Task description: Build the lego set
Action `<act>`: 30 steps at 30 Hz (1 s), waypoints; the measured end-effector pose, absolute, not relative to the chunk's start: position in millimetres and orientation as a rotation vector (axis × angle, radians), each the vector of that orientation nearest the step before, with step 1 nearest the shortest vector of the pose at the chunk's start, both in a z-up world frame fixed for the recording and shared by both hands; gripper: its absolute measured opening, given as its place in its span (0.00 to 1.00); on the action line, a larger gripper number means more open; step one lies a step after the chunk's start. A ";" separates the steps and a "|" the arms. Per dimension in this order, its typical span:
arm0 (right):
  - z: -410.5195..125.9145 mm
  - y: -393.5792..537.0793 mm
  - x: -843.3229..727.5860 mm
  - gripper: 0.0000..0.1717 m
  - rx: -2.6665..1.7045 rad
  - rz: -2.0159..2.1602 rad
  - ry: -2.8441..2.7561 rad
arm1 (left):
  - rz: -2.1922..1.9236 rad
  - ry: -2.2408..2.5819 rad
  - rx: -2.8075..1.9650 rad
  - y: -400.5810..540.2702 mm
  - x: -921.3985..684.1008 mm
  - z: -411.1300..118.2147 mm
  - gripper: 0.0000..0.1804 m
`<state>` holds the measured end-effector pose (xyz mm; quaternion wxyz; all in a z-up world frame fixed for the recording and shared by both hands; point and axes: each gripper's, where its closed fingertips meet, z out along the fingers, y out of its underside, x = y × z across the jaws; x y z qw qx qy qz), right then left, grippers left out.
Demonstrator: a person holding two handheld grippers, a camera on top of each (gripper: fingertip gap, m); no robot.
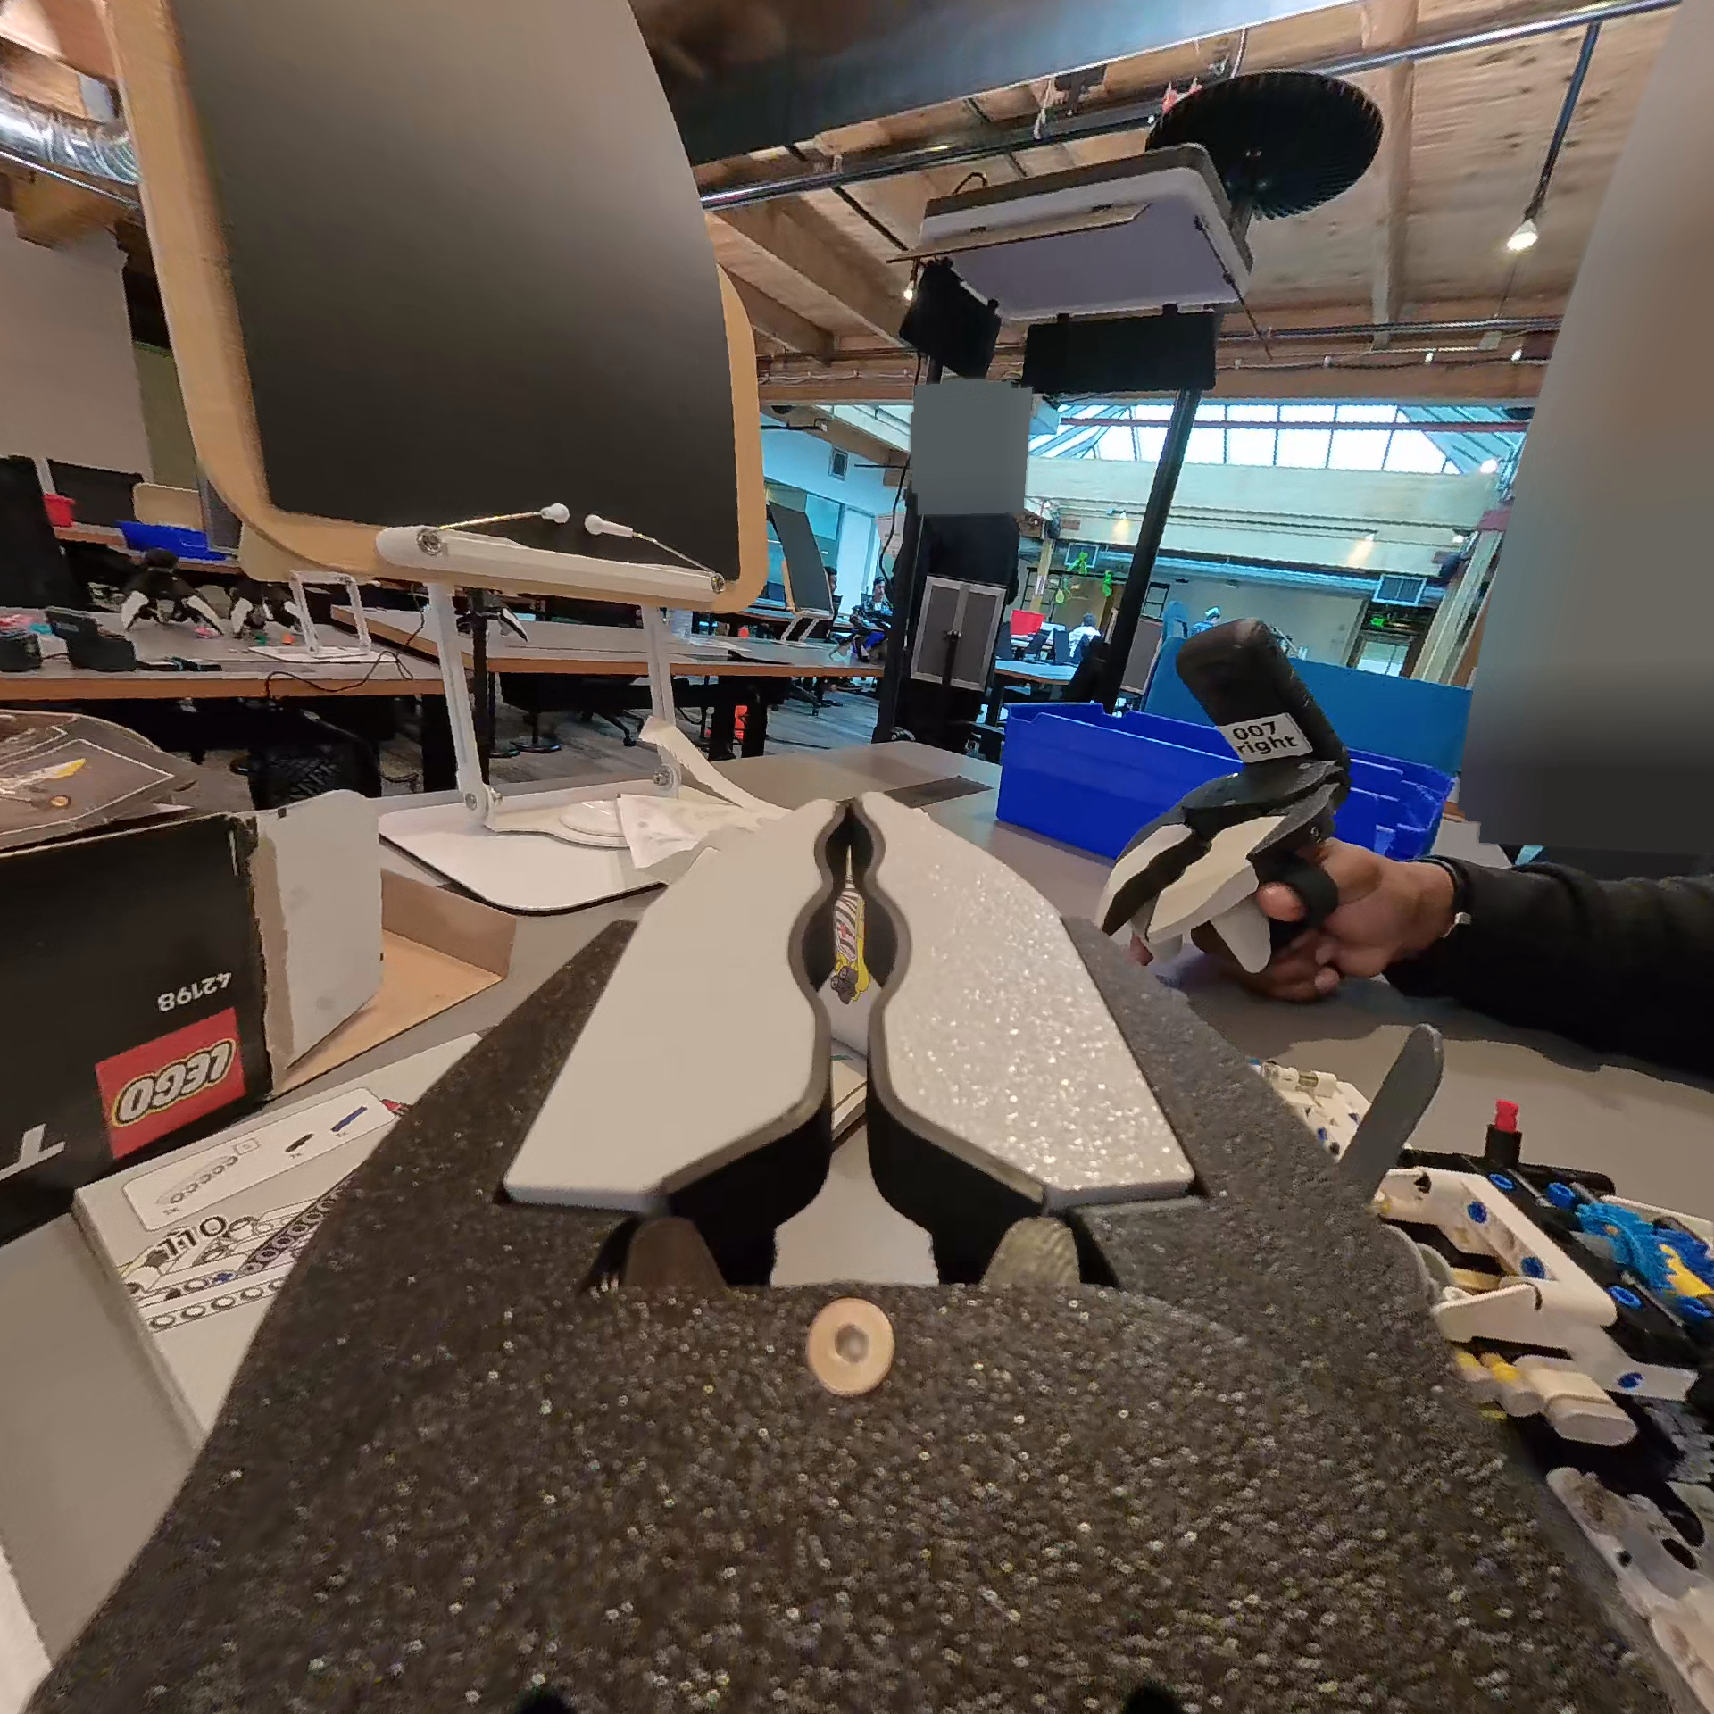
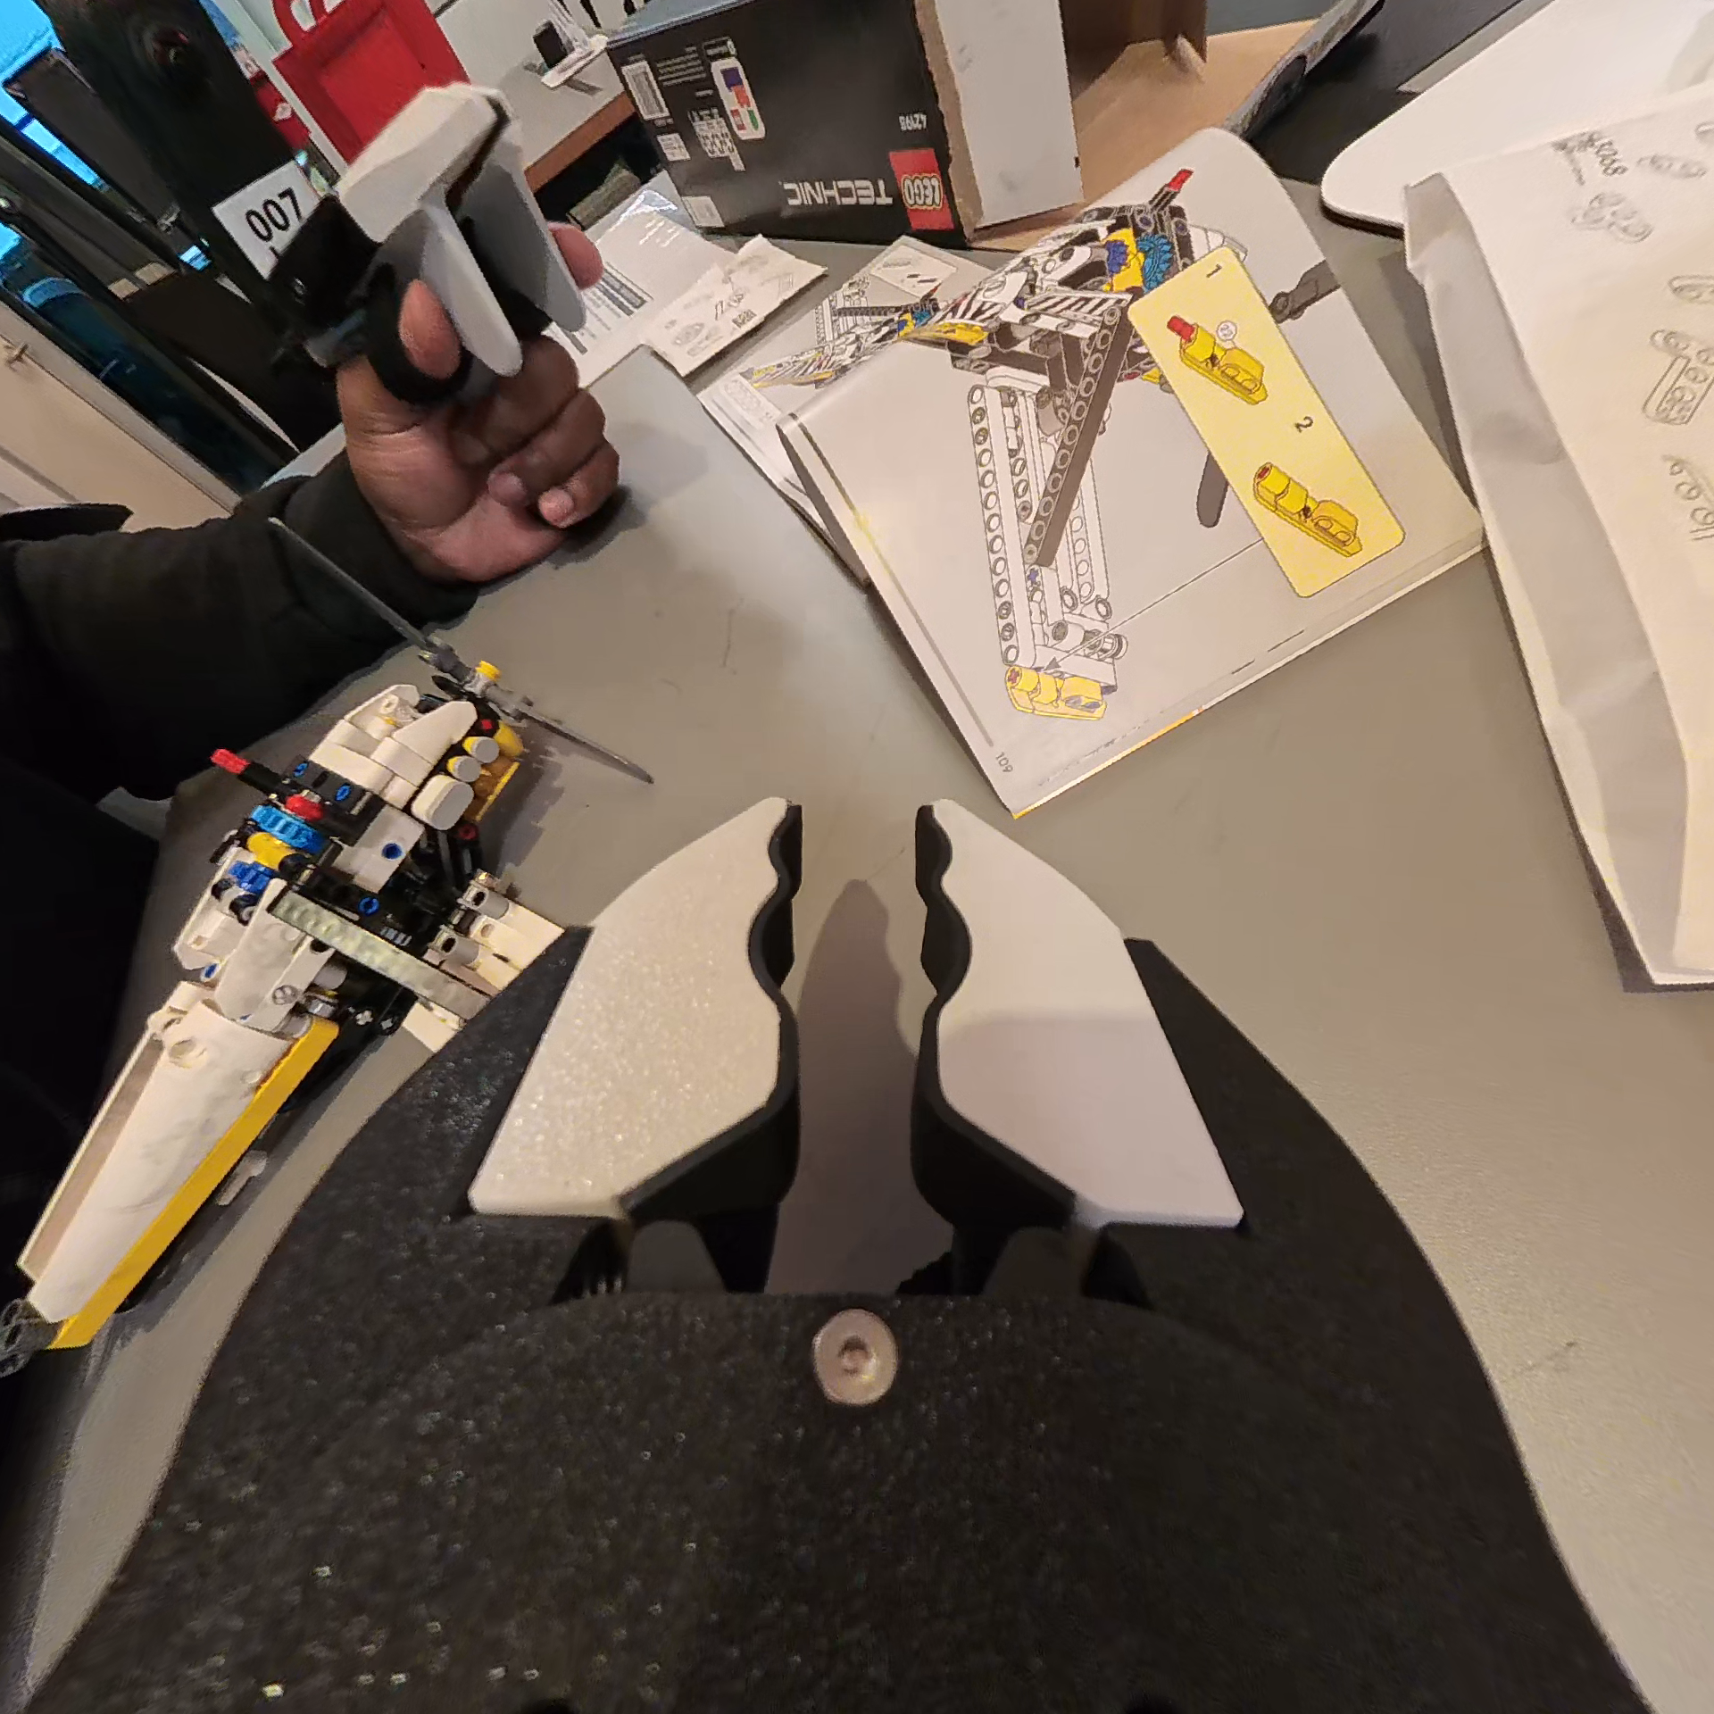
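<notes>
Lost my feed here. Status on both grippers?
Left gripper shut, bare, above instruction booklet. Right gripper open, bare, over grey table. Toy helicopter model beside it, untouched.

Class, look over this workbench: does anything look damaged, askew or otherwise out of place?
Yes. The black set box lies upside down with one end torn open, its cardboard flap sticking out. The brick helicopter model lies tipped on its side on the grey table, one rotor blade resting on the surface.

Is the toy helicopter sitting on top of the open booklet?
No, the toy helicopter lies on the bare grey table, off to the left of the open booklet.
</notes>
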<state>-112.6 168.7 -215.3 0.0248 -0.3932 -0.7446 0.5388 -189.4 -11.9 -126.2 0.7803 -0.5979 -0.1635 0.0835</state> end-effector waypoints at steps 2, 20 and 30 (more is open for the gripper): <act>-215.2 168.9 -112.6 0.14 -1.216 1.666 -2.301 | 0.177 -0.336 -1.318 -9.3 -186.0 -127.8 0.00; -213.2 174.9 -96.3 0.14 -1.201 1.659 -2.286 | -0.001 -0.325 -1.461 8.1 -175.2 -145.4 0.01; -180.7 207.8 9.5 0.17 -1.067 1.432 -2.195 | 0.027 -0.304 -1.493 10.7 -170.8 -148.1 0.01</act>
